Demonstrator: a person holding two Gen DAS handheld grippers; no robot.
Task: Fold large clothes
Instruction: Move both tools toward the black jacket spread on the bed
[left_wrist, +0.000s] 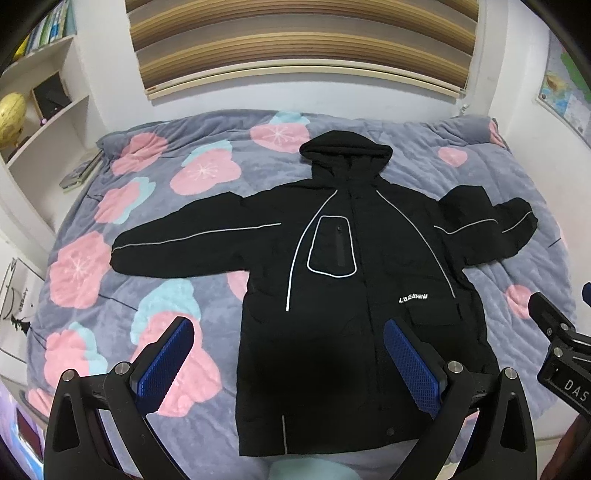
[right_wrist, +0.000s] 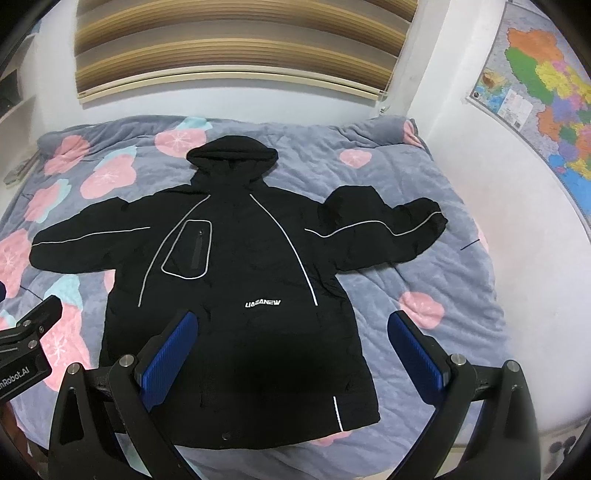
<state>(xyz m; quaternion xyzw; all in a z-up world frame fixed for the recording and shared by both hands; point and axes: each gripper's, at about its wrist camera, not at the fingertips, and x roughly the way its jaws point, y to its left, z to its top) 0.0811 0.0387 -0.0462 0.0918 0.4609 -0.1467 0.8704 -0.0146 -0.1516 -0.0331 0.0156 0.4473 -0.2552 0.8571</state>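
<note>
A large black hooded jacket (left_wrist: 343, 280) (right_wrist: 236, 295) with white piping lies front-up on the bed, hood away from me. Its left sleeve (left_wrist: 184, 243) stretches straight out. The right sleeve (right_wrist: 384, 229) is bent and bunched near the cuff. My left gripper (left_wrist: 288, 332) hovers open above the jacket's lower left hem, with nothing between its blue pads. My right gripper (right_wrist: 291, 325) hovers open above the lower right part of the jacket, also holding nothing. Each gripper's body shows at the edge of the other view, the right gripper (left_wrist: 561, 343) and the left gripper (right_wrist: 26, 347).
The bed carries a grey quilt (left_wrist: 122, 280) (right_wrist: 443, 280) with pink and blue flowers. A striped blind (left_wrist: 295, 44) hangs on the far wall. White shelves (left_wrist: 40, 92) with a gold globe stand at the left, a coloured map (right_wrist: 546, 92) at the right.
</note>
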